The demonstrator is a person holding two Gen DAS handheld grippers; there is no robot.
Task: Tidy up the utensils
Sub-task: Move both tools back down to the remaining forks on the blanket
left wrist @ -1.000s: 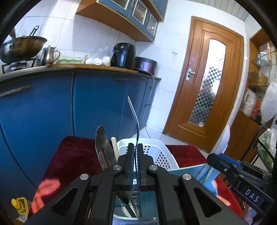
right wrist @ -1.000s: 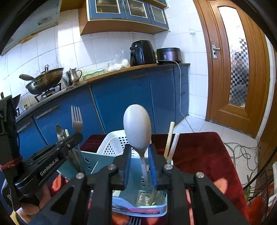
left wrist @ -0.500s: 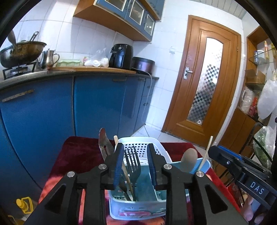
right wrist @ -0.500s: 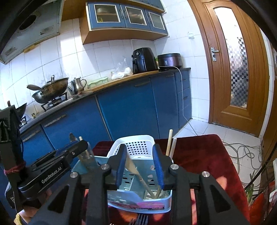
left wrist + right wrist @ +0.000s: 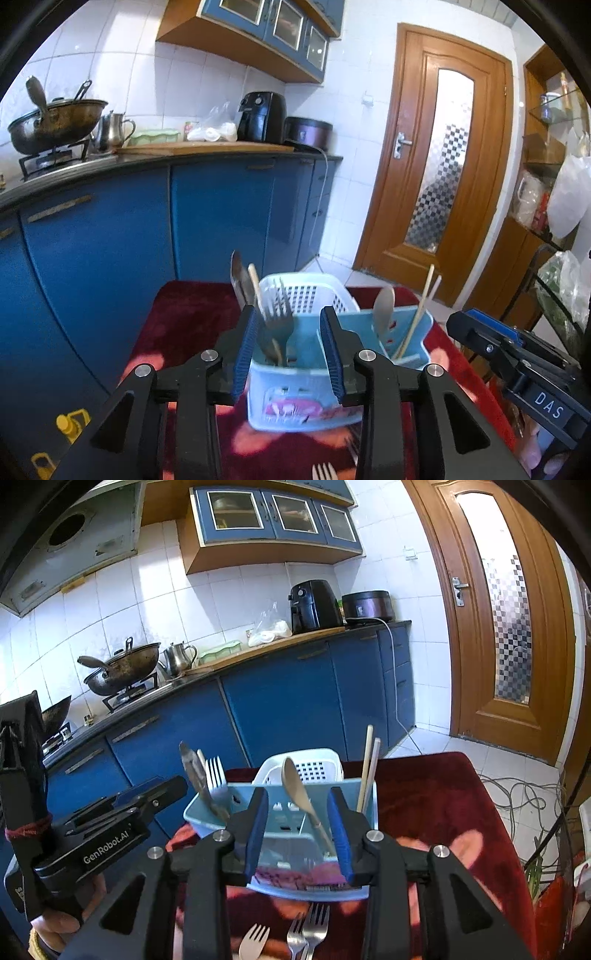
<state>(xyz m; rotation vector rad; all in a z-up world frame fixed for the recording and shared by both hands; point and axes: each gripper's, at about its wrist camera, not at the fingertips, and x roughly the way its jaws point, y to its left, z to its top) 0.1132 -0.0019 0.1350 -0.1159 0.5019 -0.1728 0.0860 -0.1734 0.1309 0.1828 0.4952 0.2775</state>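
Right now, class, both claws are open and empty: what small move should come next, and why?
Probably lower the right claw toward the loose forks lying on the red cloth in front of the blue caddy. The fork and spoon already stand in the caddy, and both claws, jaws just opened, hold nothing.

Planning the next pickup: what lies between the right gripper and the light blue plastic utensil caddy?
Right wrist view: three loose metal forks on the red cloth, before the caddy, below the open right gripper.
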